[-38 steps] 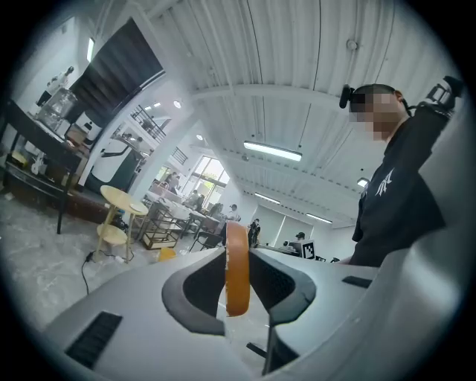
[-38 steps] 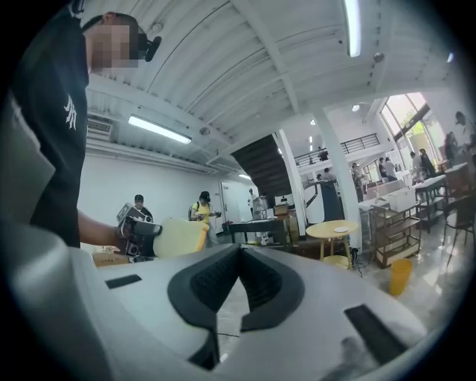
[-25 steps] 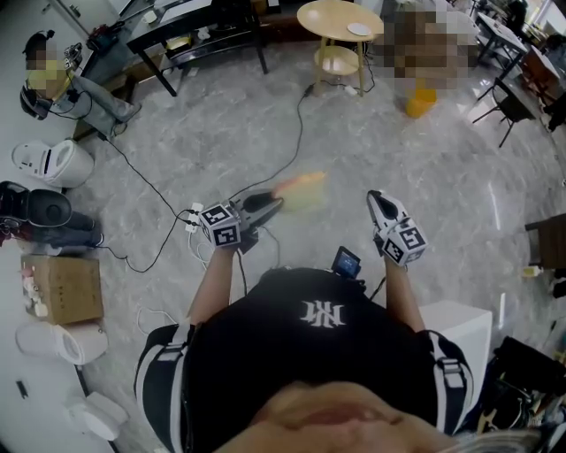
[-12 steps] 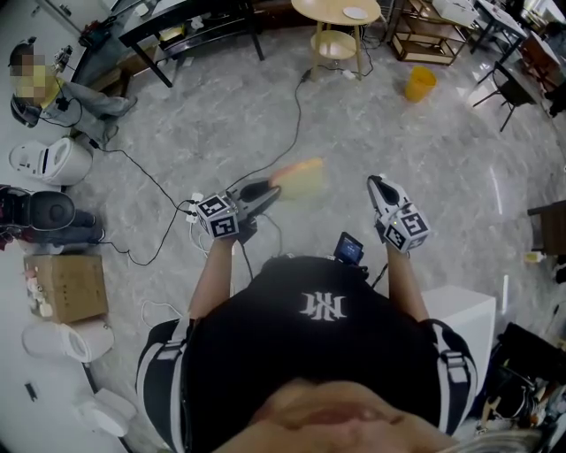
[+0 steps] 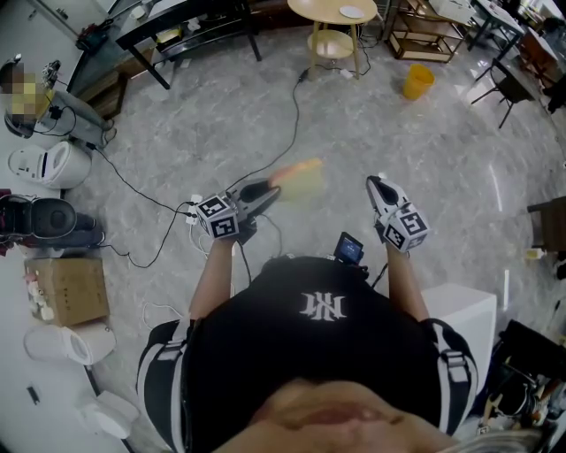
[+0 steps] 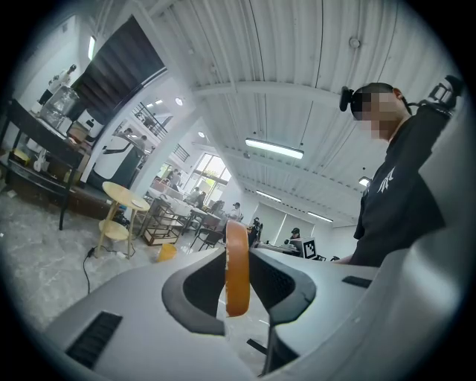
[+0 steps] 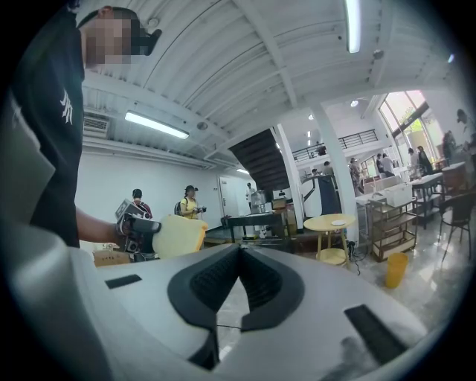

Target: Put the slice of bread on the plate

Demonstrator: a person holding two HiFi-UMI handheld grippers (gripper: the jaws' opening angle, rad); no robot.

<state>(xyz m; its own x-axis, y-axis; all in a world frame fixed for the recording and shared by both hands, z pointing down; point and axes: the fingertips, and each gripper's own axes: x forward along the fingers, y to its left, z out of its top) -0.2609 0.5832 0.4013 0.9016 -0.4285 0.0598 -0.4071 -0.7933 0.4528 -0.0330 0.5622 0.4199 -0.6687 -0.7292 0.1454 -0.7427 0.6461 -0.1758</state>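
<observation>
1. The left gripper is clamping the slice of bread between its dark ribbed pads. The jaws are standing only as far apart as the slice is thick, and they are pressing on both flat faces.
2. In the left gripper view the slice is showing edge-on, as a thin upright band of smooth orange-brown crust. In the right gripper view it is showing a pale yellow, soft-looking face with rounded corners.
3. The slice is hanging in the air above the glossy grey marbled floor, out in front of the person.
4. The right gripper is holding nothing. Its black grooved pads are meeting at the tips, and it is hovering well apart from the slice, on that slice's right.
5. A round table of light wood is standing far off at the top of the head view, cut off by the frame edge. A small white disc is lying on it — perhaps the plate, but too small to tell.
6. In the head view the slice is looking blurred, so its texture is not readable there. The person's black shirt is hiding the floor beneath — the lower middle of that view is covered.
</observation>
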